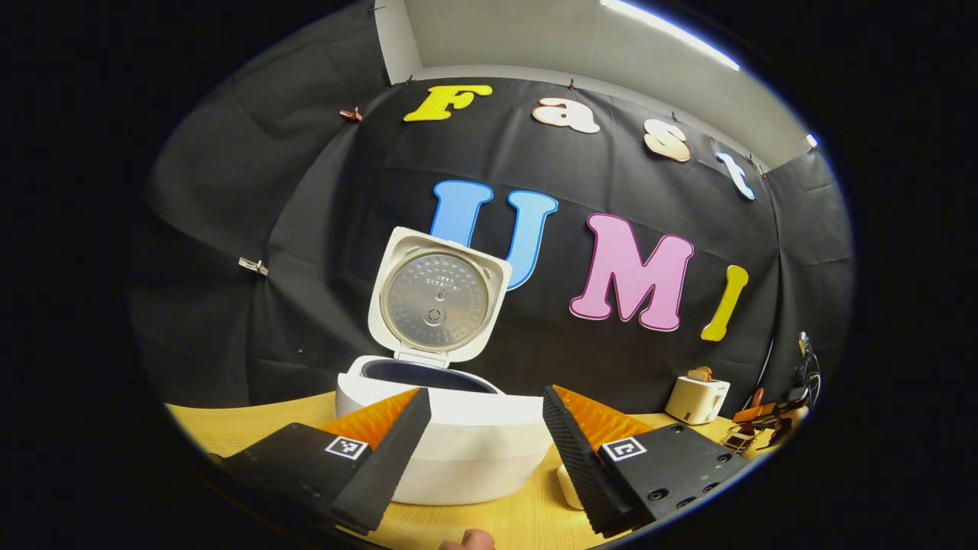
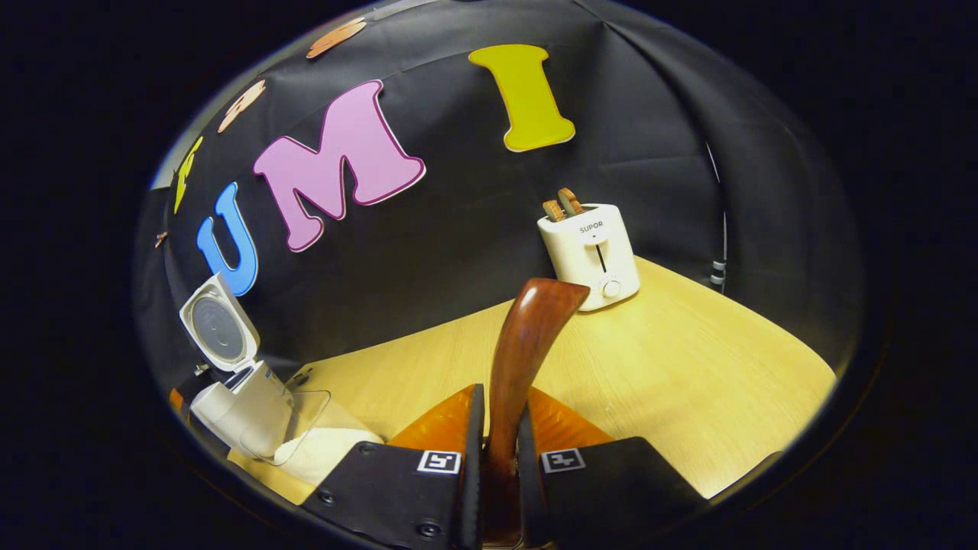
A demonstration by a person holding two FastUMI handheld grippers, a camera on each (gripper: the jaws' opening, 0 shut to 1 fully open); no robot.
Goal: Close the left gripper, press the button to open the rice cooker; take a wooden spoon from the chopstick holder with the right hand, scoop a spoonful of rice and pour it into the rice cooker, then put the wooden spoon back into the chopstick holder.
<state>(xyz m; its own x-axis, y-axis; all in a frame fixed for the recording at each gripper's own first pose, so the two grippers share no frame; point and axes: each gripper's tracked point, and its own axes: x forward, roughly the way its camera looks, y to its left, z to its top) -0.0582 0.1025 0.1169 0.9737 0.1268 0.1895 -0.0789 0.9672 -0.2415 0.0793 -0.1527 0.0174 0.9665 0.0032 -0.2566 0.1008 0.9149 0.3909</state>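
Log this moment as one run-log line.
rice cooker: lid open | left gripper: open, before cooker | right gripper: shut on wooden spoon | rice container: beside cooker | scoop: not yet done

Both views are sharp at centre, with strong fisheye curvature bending straight edges toward the rim. In the left gripper view, a ceiling light strip [image 1: 672, 30] at upper right supplies the light; the rice cooker's [image 1: 447, 443] open lid [image 1: 437, 299] shows soft reflections on its metal inner plate. In the right gripper view, the wooden table [image 2: 688, 382] is brightly lit at right, and the wooden spoon [image 2: 523, 347] carries a glossy highlight. The black backdrop stays dim.
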